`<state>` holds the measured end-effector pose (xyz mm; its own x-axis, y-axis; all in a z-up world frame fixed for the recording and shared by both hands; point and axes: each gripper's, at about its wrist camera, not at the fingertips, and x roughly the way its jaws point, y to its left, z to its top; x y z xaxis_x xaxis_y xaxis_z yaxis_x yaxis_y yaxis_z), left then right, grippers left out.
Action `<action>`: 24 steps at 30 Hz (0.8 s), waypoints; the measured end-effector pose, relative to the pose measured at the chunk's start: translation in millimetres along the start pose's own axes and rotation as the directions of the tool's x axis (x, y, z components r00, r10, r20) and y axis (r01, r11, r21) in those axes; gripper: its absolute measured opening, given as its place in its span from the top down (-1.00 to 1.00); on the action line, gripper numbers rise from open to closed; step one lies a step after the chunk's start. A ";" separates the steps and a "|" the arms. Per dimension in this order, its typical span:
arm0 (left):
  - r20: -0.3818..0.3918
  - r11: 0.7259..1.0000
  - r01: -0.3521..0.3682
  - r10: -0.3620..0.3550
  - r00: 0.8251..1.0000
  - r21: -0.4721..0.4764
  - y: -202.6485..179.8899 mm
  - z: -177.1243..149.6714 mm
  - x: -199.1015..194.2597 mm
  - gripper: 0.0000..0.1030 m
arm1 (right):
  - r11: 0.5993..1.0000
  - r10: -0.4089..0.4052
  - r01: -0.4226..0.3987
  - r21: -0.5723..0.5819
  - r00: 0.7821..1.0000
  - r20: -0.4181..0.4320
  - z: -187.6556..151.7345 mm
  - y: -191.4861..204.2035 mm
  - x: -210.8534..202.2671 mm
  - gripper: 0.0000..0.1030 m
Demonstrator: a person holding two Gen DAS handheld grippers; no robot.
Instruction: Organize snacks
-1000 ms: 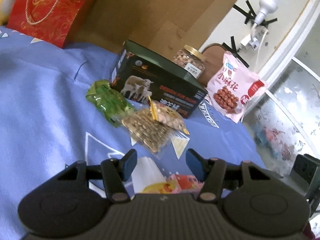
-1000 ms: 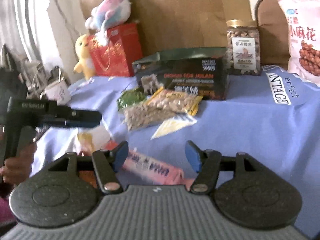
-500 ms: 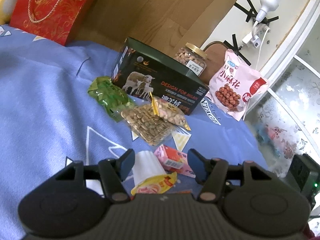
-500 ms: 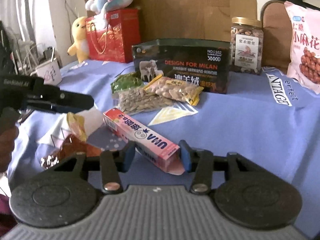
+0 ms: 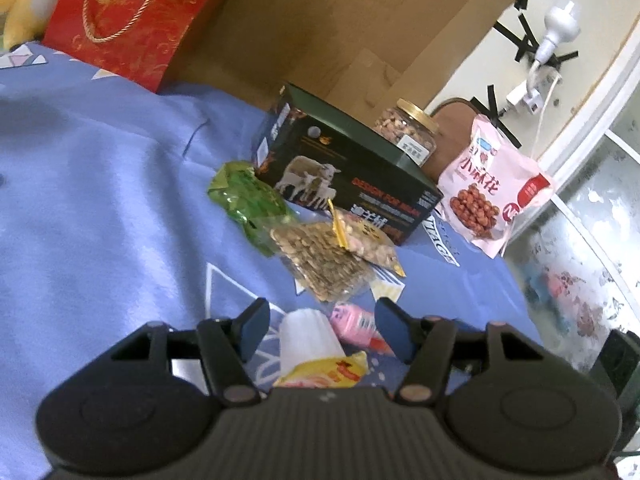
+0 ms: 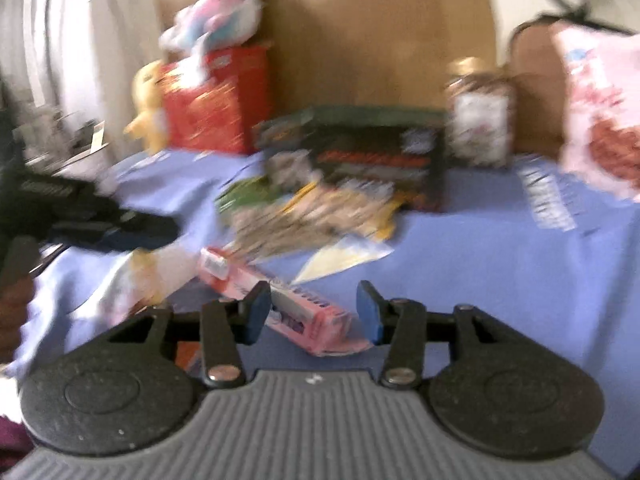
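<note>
My left gripper (image 5: 320, 330) is open just above a white and yellow snack packet (image 5: 316, 350) on the blue cloth. A pink snack box (image 5: 356, 326) lies beside that packet. In the blurred right wrist view my right gripper (image 6: 314, 310) is open, its fingers on either side of the pink box (image 6: 296, 308), not closed on it. The left gripper (image 6: 120, 228) shows at the left there. Further back lie a seed bag (image 5: 320, 258), a peanut bag (image 5: 368, 242) and a green packet (image 5: 250, 200).
A dark box with sheep (image 5: 344, 178) stands mid-table, a nut jar (image 5: 406, 134) and a pink bag (image 5: 490, 184) behind it. A red gift bag (image 5: 132, 16) and plush toys stand at the back left. A wooden board lines the back.
The right gripper moved in over the pink box, which now lies between its fingers; its view is motion-blurred. The left gripper stayed over the white and yellow packet, still open.
</note>
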<state>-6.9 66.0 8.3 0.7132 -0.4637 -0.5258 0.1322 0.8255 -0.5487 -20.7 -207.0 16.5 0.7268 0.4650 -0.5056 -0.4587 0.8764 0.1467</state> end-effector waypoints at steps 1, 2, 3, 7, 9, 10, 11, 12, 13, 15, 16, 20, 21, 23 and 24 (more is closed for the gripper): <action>0.001 1.000 0.003 -0.003 1.000 -0.004 0.7 0.7 -1.0 -0.14 | 1.000 -0.008 0.008 0.010 1.000 0.012 1.2 -3.3 -2.3 0.02; 0.003 1.000 0.006 -0.006 1.000 -0.004 0.5 1.5 -1.8 -0.14 | 1.000 0.000 -0.001 0.022 1.000 0.014 1.9 -6.3 -3.6 0.02; 0.003 1.000 0.008 -0.008 1.000 -0.001 -0.1 2.2 -2.2 -0.14 | 0.999 0.012 -0.013 0.030 1.000 0.013 2.2 -9.4 -4.9 0.02; -0.012 0.999 0.034 -0.034 0.999 0.020 -8.9 5.1 1.8 -0.14 | 1.000 0.017 -0.017 -0.010 1.000 -0.003 -0.7 -10.4 -5.9 0.01; -0.019 0.998 0.039 -0.038 0.999 0.055 -17.6 5.8 5.6 -0.14 | 1.000 0.026 -0.026 -0.010 0.999 -0.022 -2.5 -12.4 -4.9 0.00; -0.024 0.996 0.045 -0.043 0.999 0.071 -21.7 5.6 7.9 -0.14 | 0.999 0.036 -0.036 -0.006 0.999 -0.032 -3.5 -13.2 -4.4 0.00; -0.030 0.995 0.053 -0.050 0.998 0.083 -25.3 4.9 10.3 -0.14 | 0.999 0.044 -0.044 -0.005 0.998 -0.039 -4.8 -13.4 -4.2 0.00; -0.035 0.993 0.059 -0.056 0.998 0.099 -29.6 5.1 13.7 -0.14 | 0.999 0.047 -0.048 -0.011 0.998 -0.044 -6.4 -12.0 -4.9 0.00; -0.042 0.992 0.062 -0.057 0.997 0.113 -33.6 5.0 17.2 -0.14 | 0.999 0.048 -0.049 -0.017 0.998 -0.049 -7.9 -10.6 -5.2 -0.02; -0.048 0.990 0.054 -0.048 0.998 0.133 -40.0 4.4 23.8 -0.14 | 0.999 0.046 -0.047 -0.022 0.997 -0.061 -10.1 -9.2 -4.1 -0.05; -0.055 0.989 0.050 -0.042 0.998 0.140 -41.8 4.6 26.2 -0.14 | 0.999 0.043 -0.045 -0.019 0.997 -0.069 -10.8 -9.3 -2.9 -0.05; -0.070 0.986 0.046 -0.035 0.997 0.161 -44.8 6.7 26.2 -0.14 | 0.999 0.026 -0.028 -0.024 0.997 -0.078 -11.5 -12.9 -2.0 -0.05; -0.060 0.987 0.041 -0.032 0.998 0.158 -44.0 8.6 23.9 -0.14 | 0.999 0.015 -0.017 -0.030 0.997 -0.074 -11.4 -12.7 -2.7 -0.05; -0.037 0.989 0.032 -0.027 0.999 0.145 -40.3 15.4 18.5 -0.14 | 0.999 -0.005 0.003 -0.040 0.998 -0.068 -11.4 -13.6 -4.5 -0.05; -0.029 0.990 0.029 -0.026 0.999 0.138 -38.5 18.8 16.7 -0.14 | 0.999 -0.013 0.010 -0.043 0.998 -0.066 -11.4 -14.3 -5.5 -0.05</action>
<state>12.8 32.5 32.8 0.6893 -0.4938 -0.5302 0.2470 0.8481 -0.4687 -24.0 -223.6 7.4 0.6973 0.4446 -0.5622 -0.4731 0.8747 0.1049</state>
